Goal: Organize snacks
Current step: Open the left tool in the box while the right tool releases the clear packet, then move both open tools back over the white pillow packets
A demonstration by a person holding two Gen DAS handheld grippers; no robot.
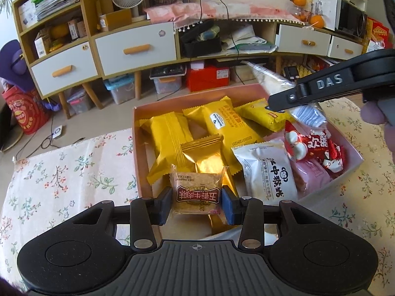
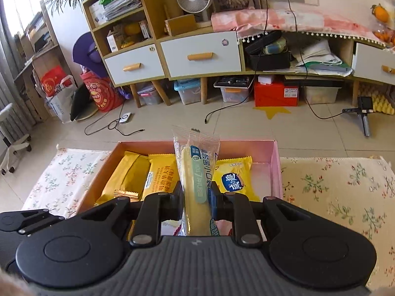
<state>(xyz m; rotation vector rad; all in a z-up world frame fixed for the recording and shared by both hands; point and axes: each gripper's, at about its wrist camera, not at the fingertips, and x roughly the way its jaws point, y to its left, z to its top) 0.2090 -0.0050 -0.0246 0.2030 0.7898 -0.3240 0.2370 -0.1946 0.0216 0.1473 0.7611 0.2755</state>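
Snacks fill the pink box (image 1: 135, 133) that sits on my floral-cloth surface (image 1: 61, 172), and I have one more in each tool. My left tool (image 1: 196, 203) is clamped on a small square biscuit packet (image 1: 196, 193) — clear wrapper, pale brown biscuit showing through, a dark red label with white characters — held just above the near end of the box. My right tool (image 2: 196, 201) is clamped on a long clear bread packet (image 2: 196, 172): a pale yellow stick inside, a teal strip of print running along it, its crimped top pointing up and away from me over the middle of the box. In the left wrist view that same right tool (image 1: 279, 104) hangs above the far right part of the box, with the packet's two ends sticking out either side of its fingers. Inside the box, on the left, lie several yellow and gold packets (image 1: 170, 135), overlapping one another; a white packet with black characters (image 1: 267, 172) lies near the front, and beside it on the right a shiny red-and-white packet (image 1: 313, 148) rests on a pink packet (image 1: 312, 175). Another yellow packet with a blue round badge (image 2: 232, 181) lies toward the far right, next to a bare patch of the box floor.
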